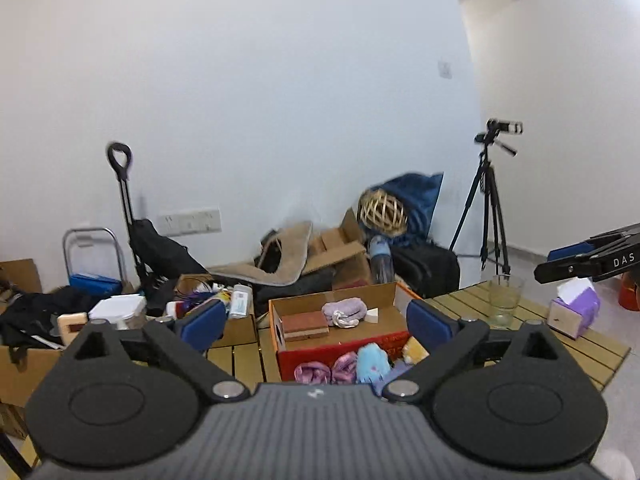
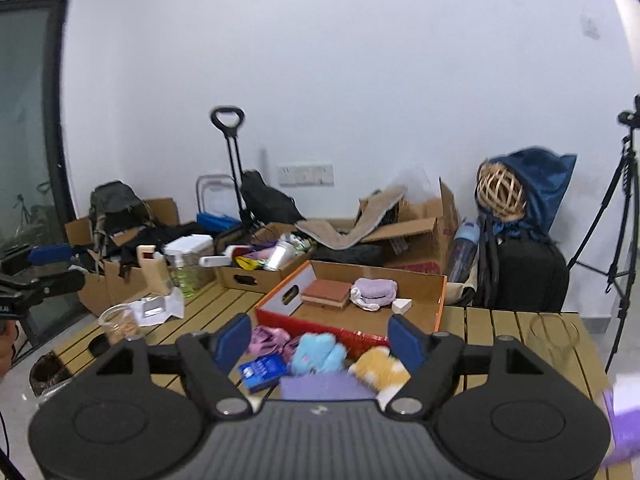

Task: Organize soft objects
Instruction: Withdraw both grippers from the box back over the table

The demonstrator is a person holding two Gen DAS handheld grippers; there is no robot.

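Lilac rolled towel (image 2: pixel 374 291) with white end lies in cardboard box (image 2: pixel 404 314), long axis left-right. Left tool (image 1: pixel 316 322) and right tool (image 2: pixel 320 338) both agape, empty.

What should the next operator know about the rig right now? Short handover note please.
Left gripper: jaws open, nothing between them, raised above the table.
Right gripper: jaws open, empty too, raised over the near pile.
Cardboard box sits on the slatted table. Inside: a lilac rolled towel, a brown book-like block and a small white block.
Still loose in front of the box: pink plush pieces, a light-blue plush, a yellow-and-white plush, a purple cloth and a blue packet.
Done: towel boxed. Left: the plush items and cloth.
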